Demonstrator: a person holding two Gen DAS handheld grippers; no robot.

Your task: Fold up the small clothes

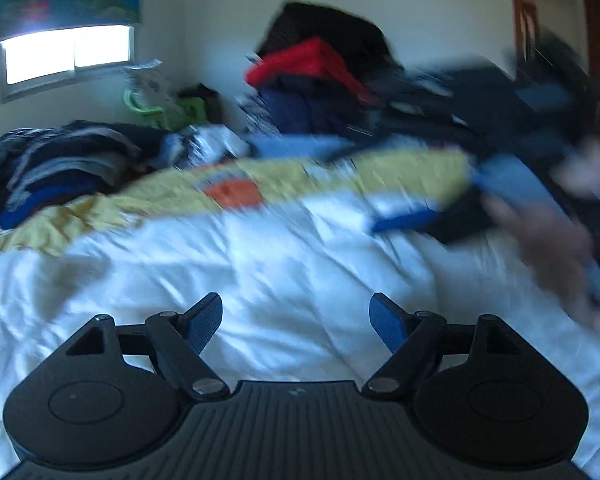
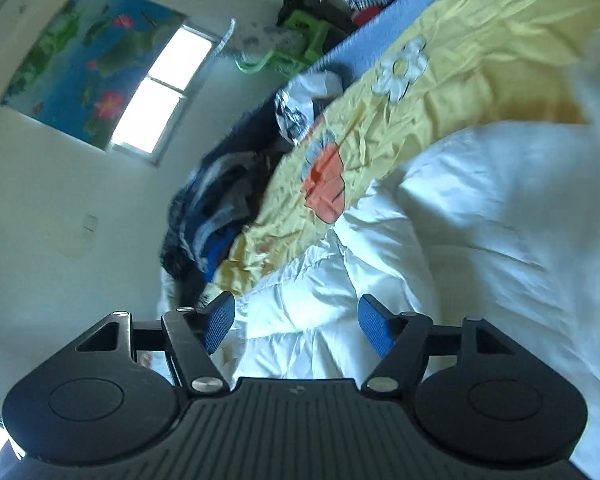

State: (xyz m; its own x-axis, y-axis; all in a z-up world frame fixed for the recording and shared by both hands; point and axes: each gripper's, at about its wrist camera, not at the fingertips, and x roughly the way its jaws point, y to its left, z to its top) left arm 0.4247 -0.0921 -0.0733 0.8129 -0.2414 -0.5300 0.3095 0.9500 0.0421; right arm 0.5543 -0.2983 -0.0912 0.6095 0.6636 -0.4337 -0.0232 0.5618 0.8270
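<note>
Jaws of the left gripper point(image 1: 296, 322) stand spread with nothing between them, hovering over the white duvet point(image 1: 260, 264). Beyond the duvet lies a yellow flowered sheet point(image 1: 340, 172), and behind that the clothes: a dark striped heap point(image 1: 60, 164) to the far left and a taller pile point(image 1: 320, 80) with a red garment against the wall. At the right edge a blurred hand point(image 1: 560, 232) carries the other gripper, nearer the tall pile. In the right wrist view the right gripper point(image 2: 296, 326) is rolled sideways, jaws likewise apart and empty above the duvet point(image 2: 500, 208); the striped heap point(image 2: 216, 208) lies past the yellow sheet point(image 2: 440, 80), ahead and left of the jaws. No garment lies within reach of either gripper yet, I judge.
</note>
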